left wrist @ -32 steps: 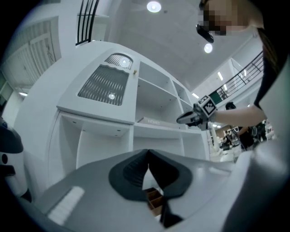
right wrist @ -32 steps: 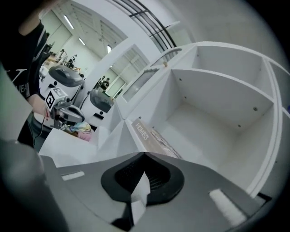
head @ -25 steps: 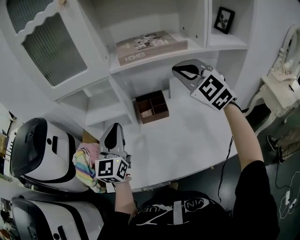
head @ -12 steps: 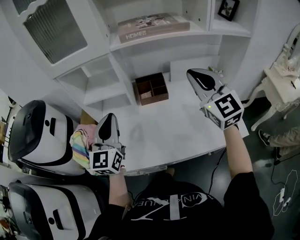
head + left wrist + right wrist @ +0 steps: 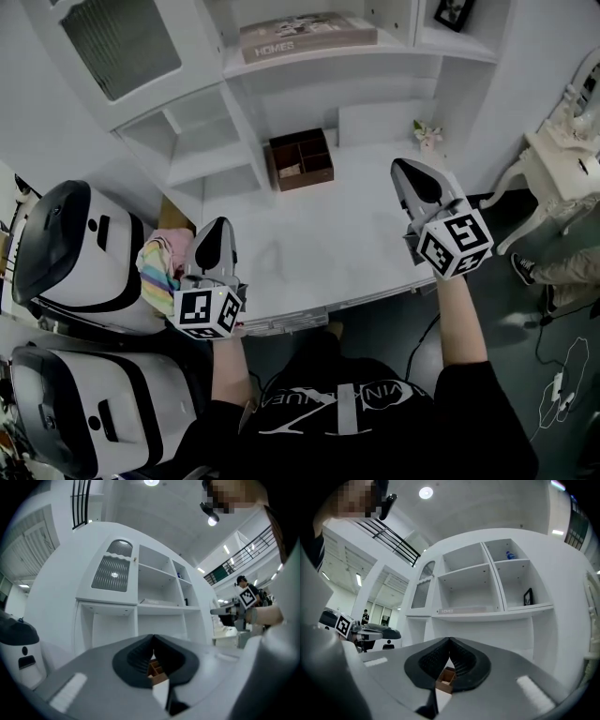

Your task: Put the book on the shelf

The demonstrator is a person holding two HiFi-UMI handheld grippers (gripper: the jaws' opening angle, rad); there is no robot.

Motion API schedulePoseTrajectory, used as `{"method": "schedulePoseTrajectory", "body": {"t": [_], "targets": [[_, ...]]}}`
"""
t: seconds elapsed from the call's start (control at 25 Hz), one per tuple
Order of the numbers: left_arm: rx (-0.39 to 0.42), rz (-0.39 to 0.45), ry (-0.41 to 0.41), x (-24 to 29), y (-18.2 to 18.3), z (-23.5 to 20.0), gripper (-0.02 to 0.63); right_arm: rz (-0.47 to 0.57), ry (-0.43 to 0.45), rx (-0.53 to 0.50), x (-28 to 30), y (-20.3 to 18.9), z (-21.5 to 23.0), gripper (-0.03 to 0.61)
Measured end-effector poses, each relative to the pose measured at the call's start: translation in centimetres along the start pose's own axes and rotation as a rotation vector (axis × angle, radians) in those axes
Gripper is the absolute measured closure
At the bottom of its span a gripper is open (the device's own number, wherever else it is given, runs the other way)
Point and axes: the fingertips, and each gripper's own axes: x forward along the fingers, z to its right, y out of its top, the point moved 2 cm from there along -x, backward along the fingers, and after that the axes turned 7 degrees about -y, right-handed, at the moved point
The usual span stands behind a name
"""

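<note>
The book point(image 5: 307, 36), a flat beige volume with a picture cover, lies on the white shelf point(image 5: 328, 64) above the desk. It also shows in the left gripper view point(image 5: 152, 602) and in the right gripper view point(image 5: 461, 611). My left gripper point(image 5: 217, 225) hovers over the desk's front left corner, shut and empty point(image 5: 153, 637). My right gripper point(image 5: 401, 166) hangs over the desk's right part, far below the book, shut with nothing between its fingers point(image 5: 449, 641).
A brown wooden compartment box point(image 5: 303, 159) stands at the back of the white desk point(image 5: 328, 253). A small flower pot point(image 5: 427, 133) sits at the back right. A framed picture point(image 5: 454, 11) is in the upper right cubby. White robot bodies point(image 5: 66, 253) and a striped cloth point(image 5: 159, 262) crowd the left.
The right gripper has come down and back from near the shelf to the desk's right side, rolling as it went. The left gripper has drawn back slightly toward the desk's front edge.
</note>
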Motion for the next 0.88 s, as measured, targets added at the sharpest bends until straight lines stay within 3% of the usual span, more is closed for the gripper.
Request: {"method": "schedulePoseTrajectory", "body": {"t": [0.88], "targets": [[-0.036, 0.0, 0.046, -5.5, -0.5, 1.6, 0.614, -0.046, -0.065, 0.051, -8.0, -3.6, -1.5, 0.572]]}}
